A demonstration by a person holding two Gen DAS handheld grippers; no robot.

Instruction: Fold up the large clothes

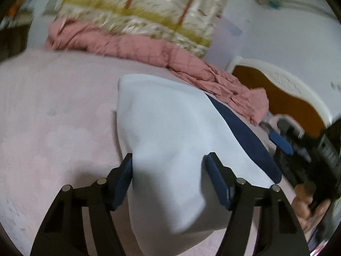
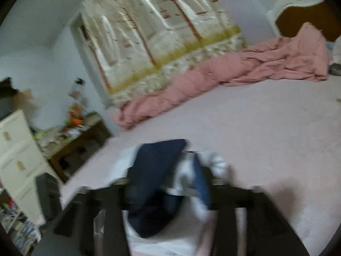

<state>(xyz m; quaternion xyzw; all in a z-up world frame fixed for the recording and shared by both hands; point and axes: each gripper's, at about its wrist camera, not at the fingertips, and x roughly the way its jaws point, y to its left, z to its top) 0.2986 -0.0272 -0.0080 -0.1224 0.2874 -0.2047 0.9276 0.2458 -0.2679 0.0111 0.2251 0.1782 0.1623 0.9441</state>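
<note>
A large white garment [image 1: 170, 132] with a navy panel [image 1: 245, 136] lies folded on the pale pink bed [image 1: 53, 117]. My left gripper [image 1: 169, 160] is open, its blue pads on either side of the garment's near part, which lies between the jaws. In the right wrist view the picture is blurred by motion: the navy and white cloth [image 2: 157, 181] lies bunched between the fingers of my right gripper [image 2: 168, 181]. I cannot tell whether it is clamped. The right gripper also shows at the right in the left wrist view [image 1: 283, 143].
A rumpled pink quilt [image 1: 149, 53] lies along the far side of the bed below a tree-pattern wall hanging [image 2: 162, 38]. A headboard [image 1: 283, 98] stands at the right. A cluttered wooden table [image 2: 70, 136] and a white drawer unit [image 2: 19, 160] stand left of the bed.
</note>
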